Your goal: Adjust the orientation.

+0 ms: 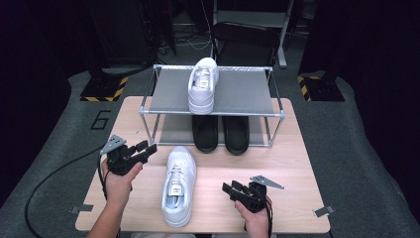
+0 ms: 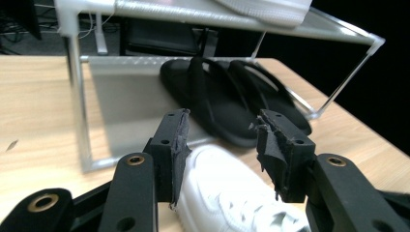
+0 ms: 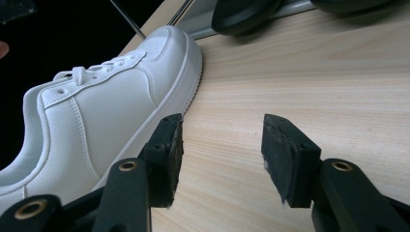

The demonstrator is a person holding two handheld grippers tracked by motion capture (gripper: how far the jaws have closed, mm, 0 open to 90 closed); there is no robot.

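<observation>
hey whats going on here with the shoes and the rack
A person at a wooden table holds a gripper in each hand. The left gripper and the right gripper are both open and empty, flanking a white sneaker on the table. Its mate, the white sneaker on the rack, sits on the top shelf of a metal shoe rack, with a pair of black slippers on the lower shelf.

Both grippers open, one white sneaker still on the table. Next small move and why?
Probably bring the left gripper in over the white sneaker on the table and close on its side wall. Its mate already sits on the rack's top shelf, with black slippers on the lower shelf, so this one looks like the shoe left to place. The right gripper is also open, beside it.
</observation>
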